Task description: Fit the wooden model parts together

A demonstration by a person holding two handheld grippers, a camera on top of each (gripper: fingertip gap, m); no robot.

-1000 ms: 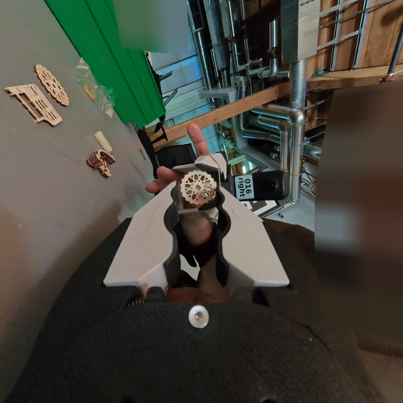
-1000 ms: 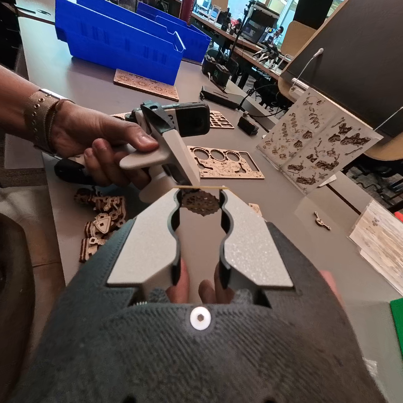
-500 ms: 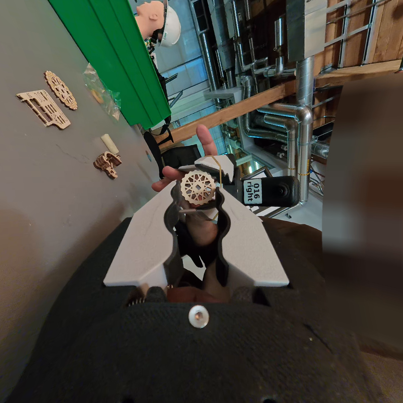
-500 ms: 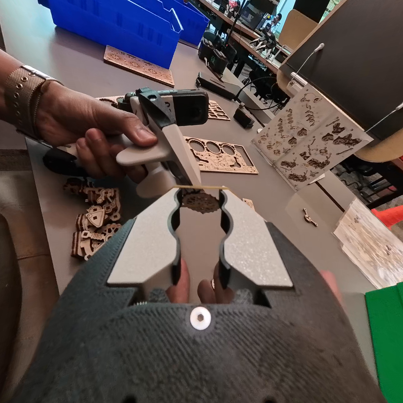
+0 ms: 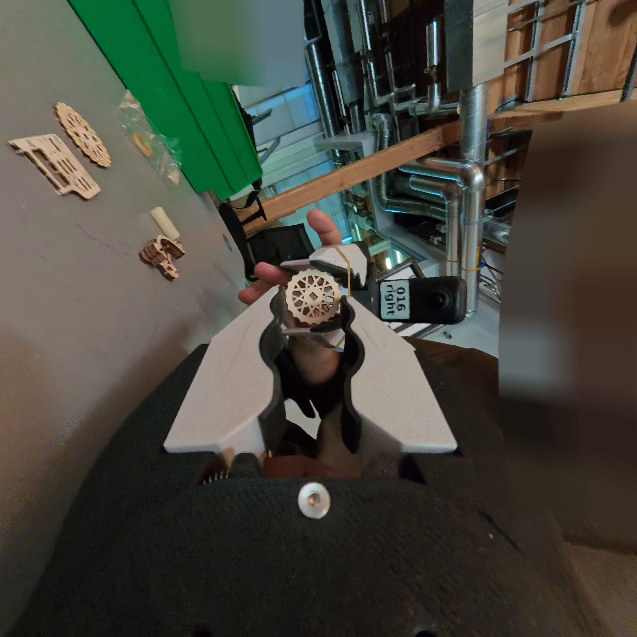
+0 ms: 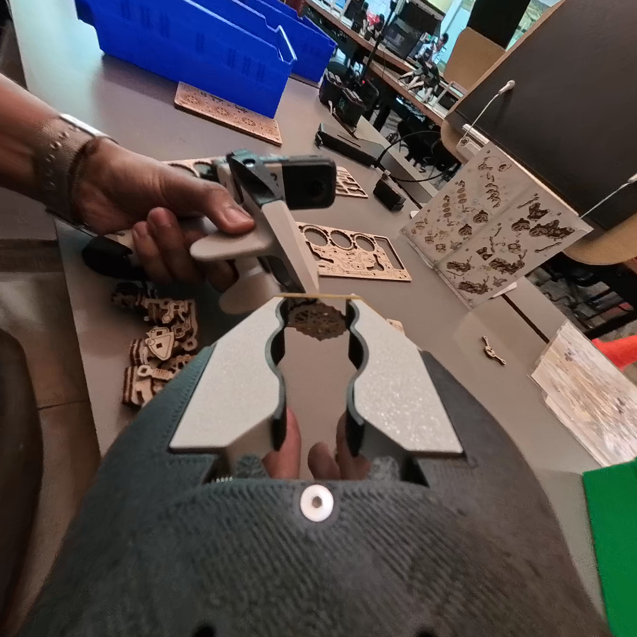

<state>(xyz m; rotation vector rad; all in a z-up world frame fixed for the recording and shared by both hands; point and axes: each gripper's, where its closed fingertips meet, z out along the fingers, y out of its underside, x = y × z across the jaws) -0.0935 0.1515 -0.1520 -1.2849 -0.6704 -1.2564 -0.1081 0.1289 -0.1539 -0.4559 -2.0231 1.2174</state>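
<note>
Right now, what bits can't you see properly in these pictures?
- Left wrist view: a blurred patch covers the right side.
- Left wrist view: the far rim of the wooden gear sits behind grey fingers.
- Right wrist view: the gear's face is in shadow.
- Right wrist view: the wooden pieces are blurry.

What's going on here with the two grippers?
A person is holding a gripper in each hand above a grey table. The left gripper and right gripper meet at one small wooden gear, which sits between both sets of fingertips; both seem closed on its rim. Nothing is fitted to the gear yet. Other wooden parts and a cut-out sheet lie on the table.
</note>
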